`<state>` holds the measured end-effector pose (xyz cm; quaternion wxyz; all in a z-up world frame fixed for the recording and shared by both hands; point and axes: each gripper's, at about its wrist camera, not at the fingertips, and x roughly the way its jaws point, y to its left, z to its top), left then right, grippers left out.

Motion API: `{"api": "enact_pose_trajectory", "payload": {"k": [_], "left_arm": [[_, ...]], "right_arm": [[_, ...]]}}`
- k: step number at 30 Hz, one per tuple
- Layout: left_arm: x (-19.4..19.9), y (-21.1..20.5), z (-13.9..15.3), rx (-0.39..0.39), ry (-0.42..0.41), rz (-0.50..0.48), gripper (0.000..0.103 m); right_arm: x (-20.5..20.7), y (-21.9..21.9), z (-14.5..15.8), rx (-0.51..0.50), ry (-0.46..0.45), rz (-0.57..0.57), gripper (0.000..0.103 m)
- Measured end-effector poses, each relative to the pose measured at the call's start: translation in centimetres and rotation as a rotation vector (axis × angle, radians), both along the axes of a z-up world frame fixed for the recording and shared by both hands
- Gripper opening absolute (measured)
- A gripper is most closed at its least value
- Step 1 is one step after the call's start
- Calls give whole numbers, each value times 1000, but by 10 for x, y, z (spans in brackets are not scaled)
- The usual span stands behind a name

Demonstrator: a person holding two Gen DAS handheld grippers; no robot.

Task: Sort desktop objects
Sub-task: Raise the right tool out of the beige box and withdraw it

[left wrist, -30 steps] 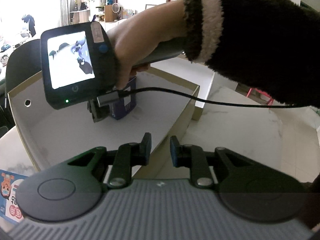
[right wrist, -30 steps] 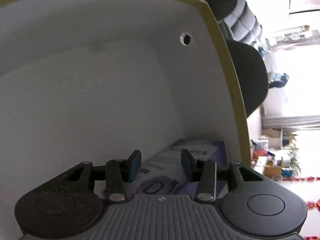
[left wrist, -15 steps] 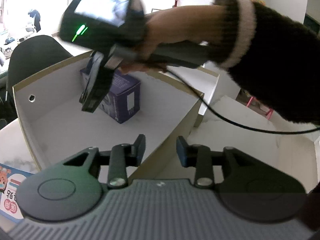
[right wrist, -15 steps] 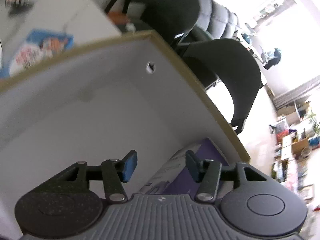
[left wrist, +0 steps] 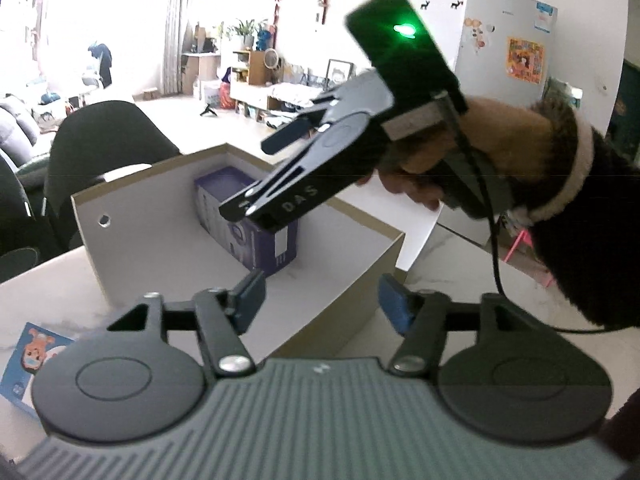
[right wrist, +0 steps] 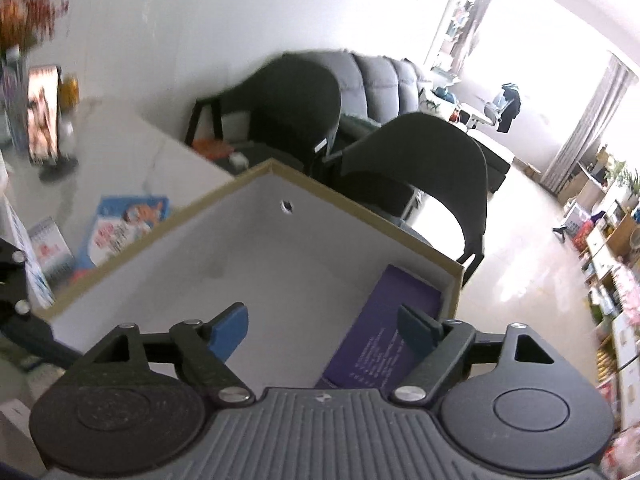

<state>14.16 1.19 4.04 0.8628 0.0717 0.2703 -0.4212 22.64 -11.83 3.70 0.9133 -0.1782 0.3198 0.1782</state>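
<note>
R gripper [right wrist: 322, 326] was wide open w/ nothing between the blue pads; jaws had just been opening, and it hung above the purple box [right wrist: 384, 336], clear of it. Same gripper seen from the left wrist cam [left wrist: 256, 178]: raised over the tray, fingers apart, empty, person's hand [left wrist: 472, 156] on the handle, cable trailing off.

L gripper [left wrist: 322, 304] also open, jaws had just been opening too, nothing held or touched; it sat at the near edge of the cardboard tray [left wrist: 352, 276], pointing in over the rim.

Purple box [left wrist: 256, 220] lay in the far corner of the white-lined tray, against the wall, resting free.

Progress, judged from how things lay: one item sorted into the tray, released. Left to do: at least the blue illustrated packet [right wrist: 124, 224] on the table beside the tray, outside it, plus a small calendar-like card [right wrist: 50, 248] near it. Other bits at the table's far end were too blurred to tell. So early-to-mid stage, prob. next pick is the blue packet.
</note>
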Motion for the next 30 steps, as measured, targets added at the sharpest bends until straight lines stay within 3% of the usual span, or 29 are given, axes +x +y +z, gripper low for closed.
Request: {"api": "enact_pose_trajectory", "payload": {"k": [4, 13, 18, 24, 30], "left_arm": [[-8, 9, 1, -5, -20, 36, 86], [-33, 30, 1, -23, -48, 152, 99], [-42, 44, 2, -47, -47, 223, 102], [-58, 61, 5, -48, -48, 308, 103], [-71, 73, 7, -20, -78, 378, 103]], "right_arm": [[-22, -6, 5, 101, -40, -10, 92], [-72, -12, 17, 261, -130, -54, 98], [-95, -15, 22, 330, -181, -90, 102], [-115, -15, 23, 397, -182, -133, 102], [-135, -16, 23, 444, -202, -161, 102]]}}
